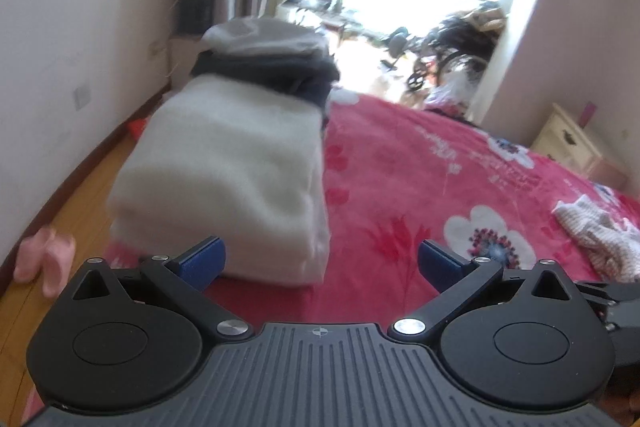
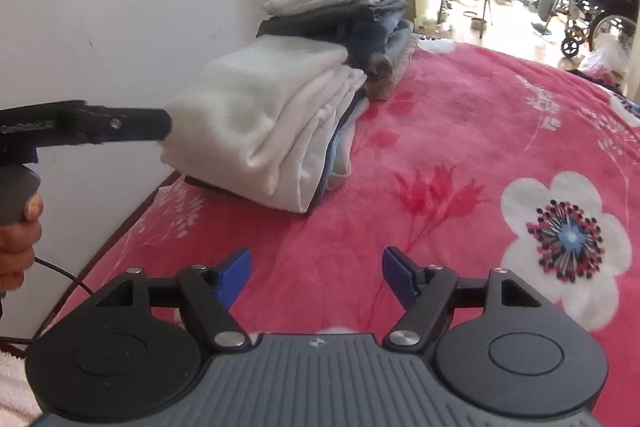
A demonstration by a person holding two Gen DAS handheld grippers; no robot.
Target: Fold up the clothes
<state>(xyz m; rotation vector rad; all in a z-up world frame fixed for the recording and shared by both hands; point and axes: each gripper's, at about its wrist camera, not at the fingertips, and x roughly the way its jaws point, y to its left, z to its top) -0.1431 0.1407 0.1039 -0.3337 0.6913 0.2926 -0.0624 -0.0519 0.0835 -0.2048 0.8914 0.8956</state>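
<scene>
Bed (image 2: 460, 155): covered with a pink blanket printed with white and red flowers; serves as the reference for all items below.

Folded white garment (image 2: 272, 123): lies on the bed near its wall-side edge, on top of a short stack; a blue layer and a dark layer show beneath it in the right wrist view.

Second pile of clothes (image 2: 340, 23): stands on the bed just behind the white garment, farther toward the window; grey piece on top, dark and denim-blue pieces under it.

Left gripper (image 1: 322, 261): above the bed, in front of the white garment; blue pads spread wide, only blanket between them. Seen from the side in the right wrist view, where a hand (image 2: 18, 235) grips its handle off the bed's wall-side edge.

Right gripper (image 2: 316, 273): above open blanket, well short of the stack; tongs apart, empty.

Crumpled knit garment (image 1: 600, 235): on the bed, well apart from the stack, toward the side with the nightstand (image 1: 568, 139).

Wheelchair (image 2: 588, 11): on the floor beyond the bed's far end, in the bright room.
</scene>
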